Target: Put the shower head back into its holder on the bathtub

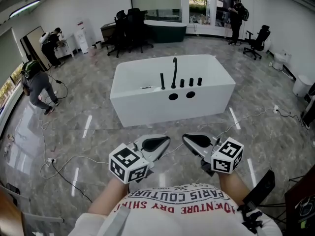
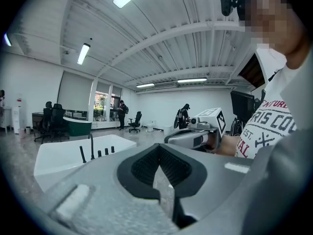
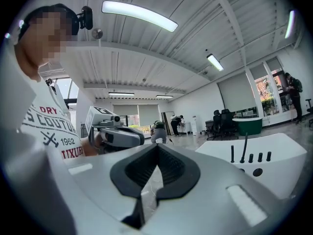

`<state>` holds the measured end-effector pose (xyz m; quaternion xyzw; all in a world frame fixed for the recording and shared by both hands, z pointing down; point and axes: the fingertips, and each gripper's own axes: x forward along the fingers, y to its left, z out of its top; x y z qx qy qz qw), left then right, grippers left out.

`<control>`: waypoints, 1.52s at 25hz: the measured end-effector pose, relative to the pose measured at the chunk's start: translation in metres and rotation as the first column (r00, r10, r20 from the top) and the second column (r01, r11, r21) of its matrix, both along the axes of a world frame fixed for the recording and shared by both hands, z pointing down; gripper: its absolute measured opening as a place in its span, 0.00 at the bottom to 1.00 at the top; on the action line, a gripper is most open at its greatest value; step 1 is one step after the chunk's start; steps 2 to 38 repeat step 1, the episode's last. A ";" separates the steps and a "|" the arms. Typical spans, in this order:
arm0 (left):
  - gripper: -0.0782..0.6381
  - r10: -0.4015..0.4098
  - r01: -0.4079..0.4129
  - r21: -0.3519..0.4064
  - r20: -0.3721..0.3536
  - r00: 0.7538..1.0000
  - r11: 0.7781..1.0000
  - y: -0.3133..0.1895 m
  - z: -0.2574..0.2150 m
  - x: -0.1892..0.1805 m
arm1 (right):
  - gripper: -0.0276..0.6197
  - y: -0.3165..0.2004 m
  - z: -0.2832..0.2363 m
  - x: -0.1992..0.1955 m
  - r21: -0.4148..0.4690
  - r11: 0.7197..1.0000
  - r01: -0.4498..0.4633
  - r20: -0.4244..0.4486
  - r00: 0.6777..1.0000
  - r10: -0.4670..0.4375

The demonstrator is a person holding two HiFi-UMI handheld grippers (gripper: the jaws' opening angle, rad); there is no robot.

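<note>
A white freestanding bathtub (image 1: 147, 109) stands on the grey floor a few steps ahead. Its near rim carries a tall black faucet (image 1: 174, 73), a black upright rod (image 1: 162, 81) and three black knobs (image 1: 191, 81). A small dark thing (image 1: 146, 87) lies inside the tub by the rim; I cannot tell what it is. My left gripper (image 1: 166, 139) and right gripper (image 1: 185, 137) are held close to my chest, tips turned toward each other, both shut and empty. The tub (image 2: 63, 155) and the right gripper (image 2: 190, 136) show in the left gripper view. The tub (image 3: 274, 155) and the left gripper (image 3: 117, 136) show in the right gripper view.
White cables (image 1: 64, 161) trail over the floor left of me and another runs right of the tub. A person (image 1: 37, 85) bends at the left, another (image 1: 51, 45) stands farther back, a third (image 1: 235, 18) by the windows. Office chairs (image 1: 128, 31) and a dark green tub (image 1: 165, 31) stand behind.
</note>
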<state>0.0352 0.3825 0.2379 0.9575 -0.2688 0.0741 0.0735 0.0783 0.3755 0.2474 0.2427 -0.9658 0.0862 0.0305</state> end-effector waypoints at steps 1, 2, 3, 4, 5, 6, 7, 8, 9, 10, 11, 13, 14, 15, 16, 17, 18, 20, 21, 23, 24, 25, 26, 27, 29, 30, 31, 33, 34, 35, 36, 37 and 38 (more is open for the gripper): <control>0.11 0.001 -0.001 -0.002 0.002 1.000 1.000 0.002 -0.001 0.001 | 0.05 0.001 -0.001 0.000 0.000 1.000 0.002 0.000 1.000 -0.002; 0.11 0.001 -0.001 -0.002 0.002 1.000 1.000 0.002 -0.001 0.001 | 0.05 0.001 -0.001 0.000 0.000 1.000 0.002 0.000 1.000 -0.002; 0.11 0.001 -0.001 -0.002 0.002 1.000 1.000 0.002 -0.001 0.001 | 0.05 0.001 -0.001 0.000 0.000 1.000 0.002 0.000 1.000 -0.002; 0.11 0.001 -0.001 -0.002 0.002 1.000 1.000 0.002 -0.001 0.001 | 0.05 0.001 -0.001 0.000 0.000 1.000 0.002 0.000 1.000 -0.002; 0.11 0.001 -0.001 -0.002 0.002 1.000 1.000 0.002 -0.001 0.001 | 0.05 0.001 -0.001 0.000 0.000 1.000 0.002 0.000 1.000 -0.002; 0.11 0.001 -0.001 -0.002 0.002 1.000 1.000 0.002 -0.001 0.001 | 0.05 0.001 -0.001 0.000 0.000 1.000 0.002 0.000 1.000 -0.002; 0.11 0.001 -0.001 -0.002 0.002 1.000 1.000 0.002 -0.001 0.001 | 0.05 0.001 -0.001 0.000 0.000 1.000 0.002 0.000 1.000 -0.002; 0.11 0.001 -0.001 -0.002 0.002 1.000 1.000 0.002 -0.001 0.001 | 0.05 0.001 -0.001 0.000 0.000 1.000 0.002 0.000 1.000 -0.002; 0.11 0.001 -0.001 -0.002 0.002 1.000 1.000 0.002 -0.001 0.001 | 0.05 0.001 -0.001 0.000 0.000 1.000 0.002 0.000 1.000 -0.002; 0.11 0.001 -0.001 -0.002 0.002 1.000 1.000 0.002 -0.001 0.001 | 0.05 0.001 -0.001 0.000 0.000 1.000 0.002 0.000 1.000 -0.002; 0.11 0.001 -0.001 -0.002 0.002 1.000 1.000 0.002 -0.001 0.001 | 0.05 0.001 -0.001 0.000 0.000 1.000 0.002 0.000 1.000 -0.002; 0.11 0.001 -0.001 -0.002 0.002 1.000 1.000 0.002 -0.001 0.001 | 0.05 0.001 -0.001 0.000 0.000 1.000 0.002 0.000 1.000 -0.002; 0.11 0.001 -0.001 -0.002 0.002 1.000 1.000 0.002 -0.001 0.001 | 0.05 0.001 -0.001 0.000 0.000 1.000 0.002 0.000 1.000 -0.002; 0.11 0.001 -0.001 -0.002 0.002 1.000 1.000 0.002 -0.001 0.001 | 0.05 0.001 -0.001 0.000 0.000 1.000 0.002 0.000 1.000 -0.002; 0.11 0.001 -0.001 -0.002 0.002 1.000 1.000 0.002 -0.001 0.001 | 0.05 0.001 -0.001 0.000 0.000 1.000 0.002 0.000 1.000 -0.002; 0.11 0.001 -0.001 -0.002 0.002 1.000 1.000 0.002 -0.001 0.001 | 0.05 0.001 -0.001 0.000 0.000 1.000 0.002 0.000 1.000 -0.002; 0.11 0.001 -0.001 -0.002 0.002 1.000 1.000 0.002 -0.001 0.001 | 0.05 0.001 -0.001 0.000 0.000 1.000 0.002 0.000 1.000 -0.002; 0.11 0.001 -0.001 -0.002 0.002 1.000 1.000 0.002 -0.001 0.001 | 0.05 0.001 -0.001 0.000 0.000 1.000 0.002 0.000 1.000 -0.002; 0.11 0.001 -0.001 -0.002 0.002 1.000 1.000 0.002 -0.001 0.001 | 0.05 0.001 -0.001 0.000 0.000 1.000 0.002 0.000 1.000 -0.002; 0.11 0.001 -0.001 -0.002 0.002 1.000 1.000 0.002 -0.001 0.001 | 0.05 0.001 -0.001 0.000 0.000 1.000 0.002 0.000 1.000 -0.002; 0.11 0.001 -0.001 -0.002 0.002 1.000 1.000 0.002 -0.001 0.001 | 0.05 0.001 -0.001 0.000 0.000 1.000 0.002 0.000 1.000 -0.002; 0.11 0.001 -0.001 -0.002 0.002 1.000 1.000 0.002 -0.001 0.001 | 0.05 0.001 -0.001 0.000 0.000 1.000 0.002 0.000 1.000 -0.002; 0.11 0.001 -0.001 -0.002 0.002 1.000 1.000 0.002 -0.001 0.001 | 0.05 0.001 -0.001 0.000 0.000 1.000 0.002 0.000 1.000 -0.002; 0.11 0.001 -0.001 -0.002 0.002 1.000 1.000 0.002 -0.001 0.001 | 0.05 0.001 -0.001 0.000 0.000 1.000 0.002 0.000 1.000 -0.002; 0.11 0.001 -0.001 -0.002 0.002 1.000 1.000 0.002 -0.001 0.001 | 0.05 0.001 -0.001 0.000 0.000 1.000 0.002 0.000 1.000 -0.002; 0.11 0.001 -0.001 -0.002 0.002 1.000 1.000 0.002 -0.001 0.001 | 0.05 0.001 -0.001 0.000 0.000 1.000 0.002 0.000 1.000 -0.002; 0.11 0.001 -0.001 -0.002 0.002 1.000 1.000 0.002 -0.001 0.001 | 0.05 0.001 -0.001 0.000 0.000 1.000 0.002 0.000 1.000 -0.002; 0.11 0.001 -0.001 -0.002 0.002 1.000 1.000 0.002 -0.001 0.001 | 0.05 0.001 -0.001 0.000 0.000 1.000 0.002 0.000 1.000 -0.002; 0.11 0.001 -0.001 -0.002 0.002 1.000 1.000 0.002 -0.001 0.001 | 0.05 0.001 -0.001 0.000 0.000 1.000 0.002 0.000 1.000 -0.002; 0.11 0.001 -0.001 -0.002 0.002 1.000 1.000 0.002 -0.001 0.001 | 0.05 0.001 -0.001 0.000 0.000 1.000 0.002 0.000 1.000 -0.002; 0.11 0.001 -0.001 -0.002 0.002 1.000 1.000 0.002 -0.001 0.001 | 0.05 0.001 -0.001 0.000 0.000 1.000 0.002 0.000 1.000 -0.002; 0.11 0.001 -0.001 -0.002 0.002 1.000 1.000 0.002 -0.001 0.001 | 0.05 0.001 -0.001 0.000 0.000 1.000 0.002 0.000 1.000 -0.002; 0.11 0.001 -0.001 -0.002 0.002 1.000 1.000 0.002 -0.001 0.001 | 0.05 0.001 -0.001 0.000 0.000 1.000 0.002 0.000 1.000 -0.002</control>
